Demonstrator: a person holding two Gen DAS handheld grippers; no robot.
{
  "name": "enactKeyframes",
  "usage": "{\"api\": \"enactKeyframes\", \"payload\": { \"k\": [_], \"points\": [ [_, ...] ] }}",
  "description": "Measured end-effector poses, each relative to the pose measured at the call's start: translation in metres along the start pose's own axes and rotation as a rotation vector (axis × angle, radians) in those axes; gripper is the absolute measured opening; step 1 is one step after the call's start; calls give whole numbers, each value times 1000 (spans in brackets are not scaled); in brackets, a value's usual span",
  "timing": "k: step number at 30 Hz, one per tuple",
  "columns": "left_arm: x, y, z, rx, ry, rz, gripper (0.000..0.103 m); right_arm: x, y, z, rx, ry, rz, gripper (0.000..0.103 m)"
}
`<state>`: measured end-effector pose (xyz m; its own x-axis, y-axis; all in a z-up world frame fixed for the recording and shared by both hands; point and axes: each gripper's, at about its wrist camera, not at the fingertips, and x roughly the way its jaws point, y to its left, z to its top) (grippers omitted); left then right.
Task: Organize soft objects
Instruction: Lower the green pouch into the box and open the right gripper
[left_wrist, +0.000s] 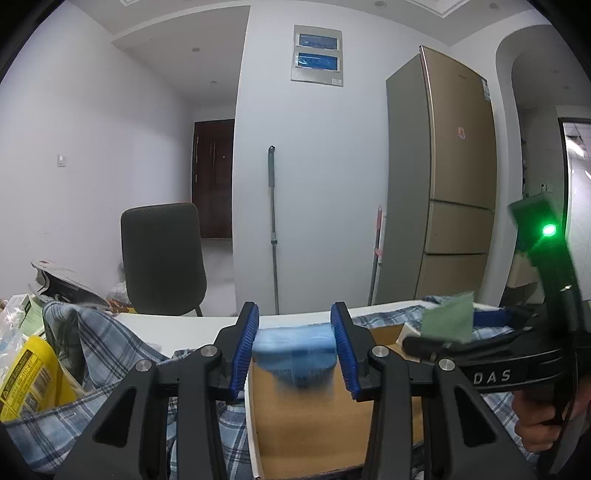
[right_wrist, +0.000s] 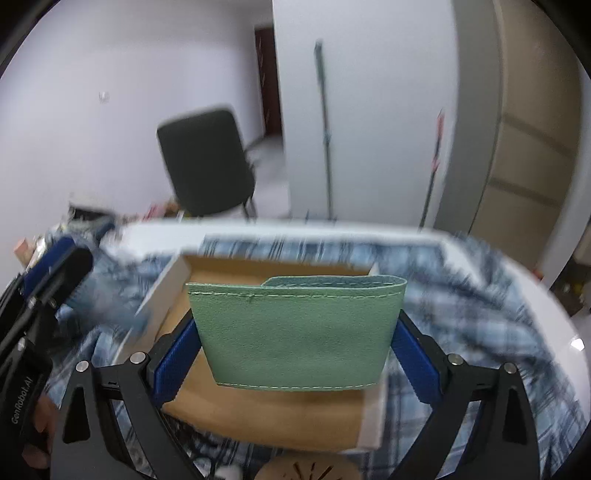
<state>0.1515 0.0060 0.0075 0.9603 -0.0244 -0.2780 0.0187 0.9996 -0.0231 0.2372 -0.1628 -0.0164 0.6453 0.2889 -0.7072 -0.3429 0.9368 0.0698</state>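
Observation:
My left gripper (left_wrist: 294, 334) is shut on a light blue cloth (left_wrist: 295, 354), which hangs between its blue pads above the open cardboard box (left_wrist: 295, 432). My right gripper (right_wrist: 295, 343) is shut on a green stitched leather pouch (right_wrist: 295, 332) and holds it flat over the same box (right_wrist: 266, 410). The right gripper with the green pouch (left_wrist: 448, 320) also shows at the right of the left wrist view. The left gripper with the blurred blue cloth (right_wrist: 99, 295) shows at the left of the right wrist view.
The box sits on a blue plaid cloth (right_wrist: 480, 295) over a white table (left_wrist: 177, 326). A yellow package (left_wrist: 33, 373) and clutter lie at the left. A dark chair (left_wrist: 162, 258), a mop (left_wrist: 273, 229) and a gold fridge (left_wrist: 454, 177) stand beyond the table. A round wooden disc (right_wrist: 310, 469) lies near the front edge.

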Motion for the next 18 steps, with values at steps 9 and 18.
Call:
{"api": "enactKeyframes", "payload": {
  "k": [9,18],
  "points": [
    [-2,-1,-4,7,-3,-5,42,25,0,-16,-7,120,28,97],
    [-16,4,-1,-35,-66,-12,94,24,-4,-14,14,93,7,102]
  ]
}}
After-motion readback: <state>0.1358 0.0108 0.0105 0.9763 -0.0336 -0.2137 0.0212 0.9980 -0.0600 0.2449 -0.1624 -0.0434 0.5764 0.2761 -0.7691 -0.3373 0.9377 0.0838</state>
